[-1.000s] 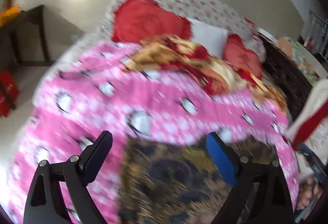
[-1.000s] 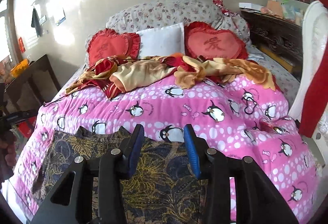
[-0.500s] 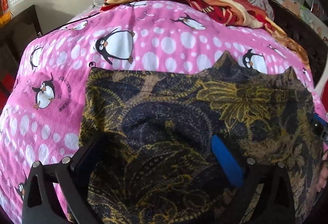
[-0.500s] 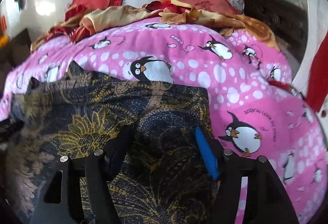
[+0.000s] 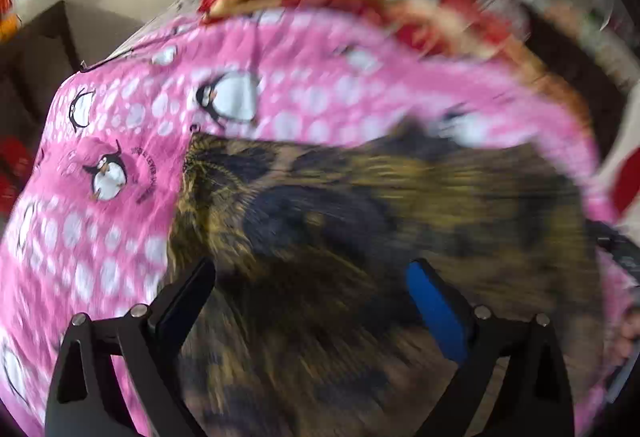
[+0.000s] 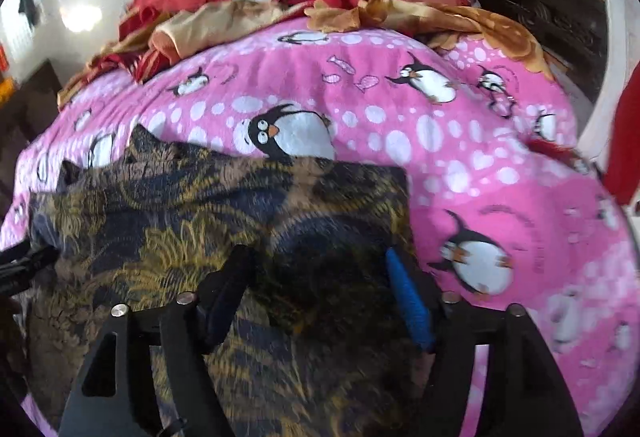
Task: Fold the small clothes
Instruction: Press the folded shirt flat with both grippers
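both tongs, left tongs and right tongs, jaws apart above the dark patterned garment

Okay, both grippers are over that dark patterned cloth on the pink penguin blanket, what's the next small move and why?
Probably lower both and close on the near edge. The left gripper and right gripper, whose jaws have just been closing, stand open above the dark patterned cloth, gripping nothing; it lies spread on the pink blanket.

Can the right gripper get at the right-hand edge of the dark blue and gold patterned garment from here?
Probably yes. The right gripper hangs open over the dark patterned garment, whose right edge lies flat on the pink penguin blanket with nothing covering it.
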Tool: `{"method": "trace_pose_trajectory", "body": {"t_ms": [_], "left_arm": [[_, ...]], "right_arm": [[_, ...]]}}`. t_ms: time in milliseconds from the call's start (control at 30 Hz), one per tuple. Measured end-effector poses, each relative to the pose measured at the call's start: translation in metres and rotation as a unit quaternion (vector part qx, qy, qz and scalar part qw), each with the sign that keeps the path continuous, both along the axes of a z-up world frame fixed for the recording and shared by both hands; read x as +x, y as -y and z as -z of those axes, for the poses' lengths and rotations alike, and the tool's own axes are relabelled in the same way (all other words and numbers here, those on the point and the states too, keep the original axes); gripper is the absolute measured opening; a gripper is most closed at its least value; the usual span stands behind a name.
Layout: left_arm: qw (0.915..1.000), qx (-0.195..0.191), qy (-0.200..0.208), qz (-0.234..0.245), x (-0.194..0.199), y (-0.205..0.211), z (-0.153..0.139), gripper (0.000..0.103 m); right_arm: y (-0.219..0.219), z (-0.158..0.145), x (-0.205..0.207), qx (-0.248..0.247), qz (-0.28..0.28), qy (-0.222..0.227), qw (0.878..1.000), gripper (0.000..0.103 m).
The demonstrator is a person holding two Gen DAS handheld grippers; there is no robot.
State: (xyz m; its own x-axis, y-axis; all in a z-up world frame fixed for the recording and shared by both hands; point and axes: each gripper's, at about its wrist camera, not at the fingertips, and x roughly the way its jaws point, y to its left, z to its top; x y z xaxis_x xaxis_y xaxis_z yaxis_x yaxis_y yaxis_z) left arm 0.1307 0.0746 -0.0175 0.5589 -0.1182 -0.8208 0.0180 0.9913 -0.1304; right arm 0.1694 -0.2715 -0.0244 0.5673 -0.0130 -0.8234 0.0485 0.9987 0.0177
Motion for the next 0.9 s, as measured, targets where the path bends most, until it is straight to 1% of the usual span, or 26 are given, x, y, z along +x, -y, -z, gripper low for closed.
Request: {"method": "trace_pose_trajectory", "body": {"t_ms": [33, 67, 100, 167, 200, 233, 267, 300, 333, 367, 400, 433, 500, 567, 700, 900], "left_arm": [[0.9998, -0.013, 0.009, 0.011, -0.014, 0.002, -0.008, 0.099], [0.9994, -0.022, 0.013, 0.025, -0.031, 0.006, -0.011, 0.1], [0.9989, -0.028, 0.011, 0.035, -0.041, 0.011, -0.011, 0.1], [0.9975, -0.043, -0.014, 0.055, -0.06, 0.025, 0.005, 0.1], [0.9969, -0.035, -0.031, 0.064, -0.066, 0.035, 0.018, 0.1], [0.9973, -0.005, -0.032, 0.067, -0.071, 0.044, 0.028, 0.101], [0.9967, 0.031, -0.014, 0.074, -0.077, 0.053, 0.034, 0.103], [0.9956, 0.054, 0.001, 0.077, -0.08, 0.06, 0.037, 0.103], [0.9956, 0.057, 0.006, 0.075, -0.081, 0.061, 0.038, 0.103], [0.9965, 0.048, 0.01, 0.067, -0.08, 0.059, 0.039, 0.103], [0.9973, 0.039, 0.01, 0.062, -0.079, 0.057, 0.039, 0.103], [0.9975, 0.036, 0.011, 0.06, -0.078, 0.056, 0.039, 0.103], [0.9971, 0.044, 0.016, 0.061, -0.08, 0.058, 0.04, 0.103], [0.9971, 0.043, 0.023, 0.059, -0.081, 0.058, 0.04, 0.103], [0.9966, 0.046, 0.036, 0.057, -0.084, 0.059, 0.041, 0.103], [0.9966, 0.045, 0.041, 0.056, -0.087, 0.058, 0.041, 0.103]], "right_arm": [[-0.005, -0.013, -0.012, 0.003, -0.005, 0.015, 1.0, 0.058], [-0.012, -0.027, -0.028, 0.017, -0.023, 0.036, 0.999, 0.058], [-0.018, -0.034, -0.04, 0.028, -0.032, 0.049, 0.998, 0.058], [-0.034, -0.039, -0.065, 0.052, -0.054, 0.058, 0.995, 0.058], [-0.046, -0.035, -0.078, 0.061, -0.073, 0.053, 0.994, 0.058], [-0.053, -0.029, -0.086, 0.06, -0.082, 0.048, 0.994, 0.058], [-0.062, -0.016, -0.094, 0.047, -0.09, 0.038, 0.994, 0.058], [-0.065, -0.006, -0.097, 0.036, -0.092, 0.028, 0.995, 0.058], [-0.067, 0.013, -0.099, 0.019, -0.088, 0.005, 0.996, 0.058], [-0.068, 0.028, -0.102, 0.01, -0.087, -0.001, 0.996, 0.059], [-0.068, 0.032, -0.112, 0.004, -0.096, 0.043, 0.994, 0.062], [-0.066, 0.033, -0.115, 0.009, -0.098, 0.051, 0.994, 0.063], [-0.064, 0.031, -0.114, 0.017, -0.096, 0.047, 0.994, 0.065], [-0.065, 0.032, -0.115, 0.013, -0.098, 0.049, 0.994, 0.066], [-0.063, 0.033, -0.113, 0.015, -0.099, 0.052, 0.994, 0.067], [-0.064, 0.033, -0.112, 0.017, -0.099, 0.052, 0.994, 0.067]]}}
